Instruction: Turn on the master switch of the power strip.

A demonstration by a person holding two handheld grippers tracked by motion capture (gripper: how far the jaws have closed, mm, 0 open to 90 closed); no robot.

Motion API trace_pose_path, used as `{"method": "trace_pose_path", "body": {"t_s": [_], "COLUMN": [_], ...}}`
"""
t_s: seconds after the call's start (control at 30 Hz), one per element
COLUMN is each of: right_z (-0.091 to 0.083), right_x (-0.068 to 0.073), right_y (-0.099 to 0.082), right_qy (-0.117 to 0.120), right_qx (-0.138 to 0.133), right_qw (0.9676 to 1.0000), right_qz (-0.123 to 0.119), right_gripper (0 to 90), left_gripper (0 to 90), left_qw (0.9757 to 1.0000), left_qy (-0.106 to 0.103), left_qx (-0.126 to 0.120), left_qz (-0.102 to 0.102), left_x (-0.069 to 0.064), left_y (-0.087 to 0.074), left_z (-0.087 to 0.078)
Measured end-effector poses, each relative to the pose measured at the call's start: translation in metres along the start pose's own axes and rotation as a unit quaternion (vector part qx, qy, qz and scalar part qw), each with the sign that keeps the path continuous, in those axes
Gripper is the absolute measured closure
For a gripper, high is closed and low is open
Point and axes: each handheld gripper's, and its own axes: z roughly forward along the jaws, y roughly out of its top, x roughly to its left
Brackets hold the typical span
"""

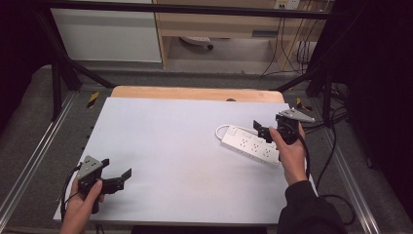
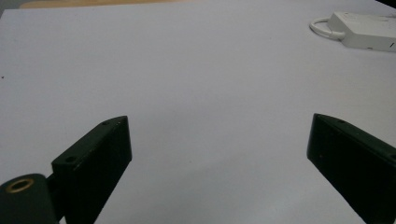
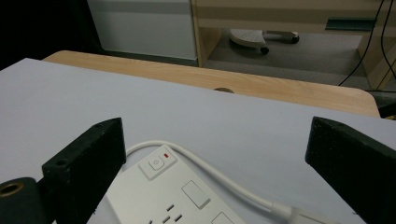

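Observation:
A white power strip [image 1: 248, 145] lies at an angle on the right part of the white sheet [image 1: 185, 146], its white cord [image 1: 221, 128] looping at its far end. My right gripper [image 1: 263, 129] hovers open just over that far end. In the right gripper view the strip [image 3: 177, 198], its switch with a red mark [image 3: 158, 162] and the cord [image 3: 224, 179] lie below my right gripper [image 3: 215, 130], nothing held. My left gripper [image 1: 117, 168] rests open near the front left corner, far from the strip [image 2: 364, 30]; the left gripper [image 2: 219, 140] has bare sheet between its jaws.
The sheet covers a wooden table [image 1: 195, 92], whose far edge [image 3: 280, 88] shows bare. Black frame posts [image 1: 58, 73] stand at both sides. Cables [image 1: 336, 146] trail off the right edge. A cabinet [image 1: 107, 34] and desk [image 1: 219, 24] stand beyond.

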Motion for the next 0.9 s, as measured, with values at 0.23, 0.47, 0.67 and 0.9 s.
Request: {"method": "trace_pose_path", "body": {"t_s": [0.23,0.47,0.67,0.9], "right_z": [0.014,0.021,0.027,0.034], "right_x": [0.001,0.003,0.003,0.002], "right_y": [0.004,0.004,0.002,0.001], "right_qy": [-0.003,-0.003,-0.001,-0.006], "right_qx": [0.003,0.005,0.012,0.008], "right_qw": [1.0,1.0,0.9999,0.9999], "right_qz": [-0.003,-0.002,0.001,0.001], "right_gripper": [8.2,12.1,11.5,19.4], "left_gripper": [6.5,6.5,6.4,6.4], "left_qw": [1.0,1.0,1.0,0.9999], "left_qy": [-0.001,0.0,0.001,0.0], "left_qx": [-0.003,-0.004,-0.006,-0.008], "left_qz": [-0.004,-0.005,-0.006,-0.007], "left_x": [0.001,0.001,0.002,0.002], "left_y": [0.0,0.0,0.0,0.001], "left_z": [0.0,-0.001,-0.002,-0.002]}}
